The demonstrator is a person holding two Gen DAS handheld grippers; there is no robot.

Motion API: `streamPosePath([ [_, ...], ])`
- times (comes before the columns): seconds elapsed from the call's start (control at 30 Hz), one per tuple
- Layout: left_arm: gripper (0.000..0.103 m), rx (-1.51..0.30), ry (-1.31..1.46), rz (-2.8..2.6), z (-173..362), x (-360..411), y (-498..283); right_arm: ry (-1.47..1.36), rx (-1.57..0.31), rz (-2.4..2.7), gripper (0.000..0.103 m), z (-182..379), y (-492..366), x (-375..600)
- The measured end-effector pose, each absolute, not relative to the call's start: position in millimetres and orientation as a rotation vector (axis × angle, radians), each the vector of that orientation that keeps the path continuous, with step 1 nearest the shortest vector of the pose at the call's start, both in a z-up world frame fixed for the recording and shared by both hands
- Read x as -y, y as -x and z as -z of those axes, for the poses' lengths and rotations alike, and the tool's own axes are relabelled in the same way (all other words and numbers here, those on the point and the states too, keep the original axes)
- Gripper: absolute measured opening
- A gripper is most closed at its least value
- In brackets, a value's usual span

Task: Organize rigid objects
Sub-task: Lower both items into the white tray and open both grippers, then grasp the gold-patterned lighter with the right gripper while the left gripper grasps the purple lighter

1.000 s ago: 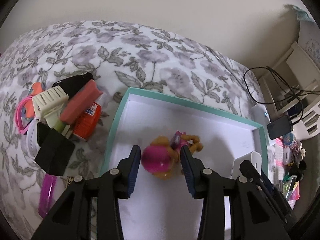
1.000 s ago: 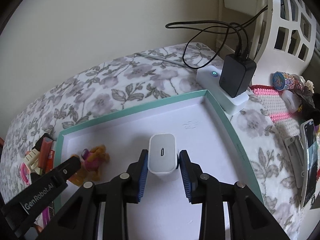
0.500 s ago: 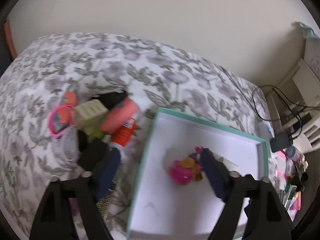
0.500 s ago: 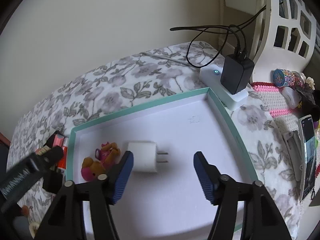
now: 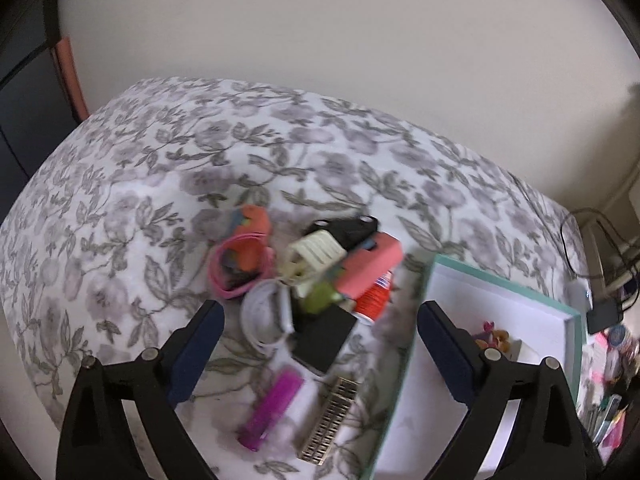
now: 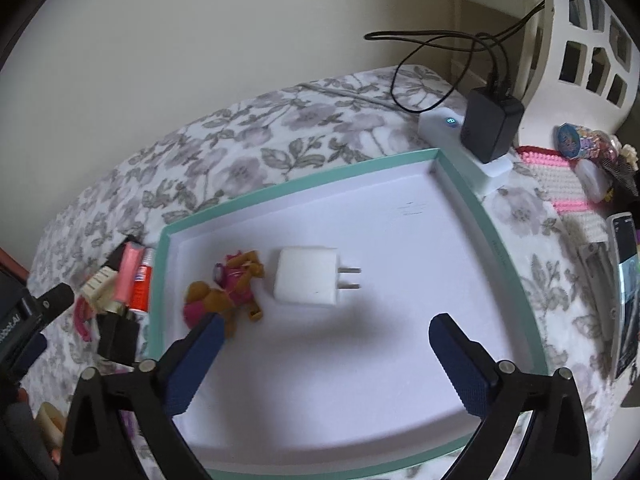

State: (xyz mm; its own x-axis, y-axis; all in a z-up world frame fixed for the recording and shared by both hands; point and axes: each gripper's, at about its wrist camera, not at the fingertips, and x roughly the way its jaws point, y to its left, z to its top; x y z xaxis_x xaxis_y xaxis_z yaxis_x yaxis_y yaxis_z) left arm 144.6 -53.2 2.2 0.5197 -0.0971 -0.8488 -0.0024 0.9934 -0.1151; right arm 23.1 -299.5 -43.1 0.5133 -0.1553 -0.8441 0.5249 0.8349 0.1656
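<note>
A bed covered in a white blanket printed with grey flowers and leaves (image 5: 168,168) fills both views, set against a plain cream wall (image 5: 320,32). On it lies a shallow rectangular box lid with a teal rim and white inside (image 6: 304,184), and the two things already sorted rest on its floor: a white square plug-in charger (image 6: 306,282) lying flat with its prongs pointing right, and just to its left a small brown plush toy in a pink outfit (image 6: 230,294), apart from it.

The right gripper (image 6: 324,360) hangs over the lid's near half, its blue-padded jaws having just swung wide, with nothing between them; the charger lies free beyond the fingertips. The left gripper (image 5: 320,344) is poised over the blanket beside the lid's left edge, jaws likewise just opened wide and gripping nothing.

Below it sits the unsorted pile: a black block (image 5: 324,340), a coral-pink bar (image 5: 370,268) across an orange-red tube with a white label (image 5: 372,300), a cream ribbed clip (image 5: 314,260), a coiled white cable (image 5: 266,320), a pink ring band (image 5: 240,268), a magenta translucent stick (image 5: 272,412) and a small metal comb-like strip (image 5: 330,420).

At the lid's far right corner, a black adapter (image 6: 490,124) sits plugged into a white power block (image 6: 464,140).
</note>
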Motion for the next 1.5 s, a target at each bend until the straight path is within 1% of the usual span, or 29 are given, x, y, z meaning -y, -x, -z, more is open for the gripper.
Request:
streamPosePath([
  [0.2, 0.098, -0.981, 0.203, 0.043, -12, 24, -147, -0.43, -0.917, 0.409, 0.103, 24, -24, 285],
  [0.33, 0.098, -0.959, 0.198, 0.019, -21, 12, -150, -0.439, -0.925, 0.349, 0.103, 17, -33, 269],
  [0.5, 0.098, -0.909, 0.137, -0.029, -32, -13, -155, -0.461, -0.888, 0.259, 0.103, 7, -52, 233],
  [0.6, 0.098, -0.908, 0.158, -0.064, -31, -32, -158, -0.432, -0.926, 0.16, 0.102, 12, -66, 203],
  [0.63, 0.098, -0.915, 0.173, -0.074, -29, -38, -158, -0.417, -0.938, 0.134, 0.1, 14, -69, 192],
  [0.7, 0.098, -0.933, 0.194, -0.09, -24, -49, -158, -0.397, -0.964, 0.096, 0.089, 20, -73, 177],
  [0.83, 0.098, -0.996, 0.226, -0.104, -8, -61, -157, -0.384, -1.02, 0.02, 0.075, 34, -77, 154],
  [0.9, 0.098, -1.029, 0.226, -0.094, 1, -62, -152, -0.382, -1.049, -0.01, 0.061, 43, -78, 147],
  [0.97, 0.098, -1.068, 0.209, -0.097, 12, -61, -151, -0.38, -1.069, -0.027, 0.054, 48, -79, 142],
  [1.1, 0.098, -1.162, 0.151, -0.121, 35, -57, -149, -0.385, -1.114, -0.054, 0.05, 60, -82, 137],
  [1.17, 0.098, -1.192, 0.152, -0.118, 43, -55, -149, -0.391, -1.131, -0.058, 0.05, 65, -82, 136],
  [1.23, 0.098, -1.221, 0.15, -0.111, 51, -51, -149, -0.375, -1.141, -0.059, 0.046, 68, -83, 134],
  [1.27, 0.098, -1.231, 0.149, -0.107, 53, -50, -149, -0.373, -1.147, -0.064, 0.043, 70, -83, 134],
  [1.47, 0.098, -1.293, 0.131, -0.091, 64, -41, -150, -0.337, -1.191, -0.078, 0.042, 79, -86, 128],
  [1.5, 0.098, -1.301, 0.125, -0.09, 64, -39, -150, -0.335, -1.203, -0.078, 0.038, 81, -86, 127],
])
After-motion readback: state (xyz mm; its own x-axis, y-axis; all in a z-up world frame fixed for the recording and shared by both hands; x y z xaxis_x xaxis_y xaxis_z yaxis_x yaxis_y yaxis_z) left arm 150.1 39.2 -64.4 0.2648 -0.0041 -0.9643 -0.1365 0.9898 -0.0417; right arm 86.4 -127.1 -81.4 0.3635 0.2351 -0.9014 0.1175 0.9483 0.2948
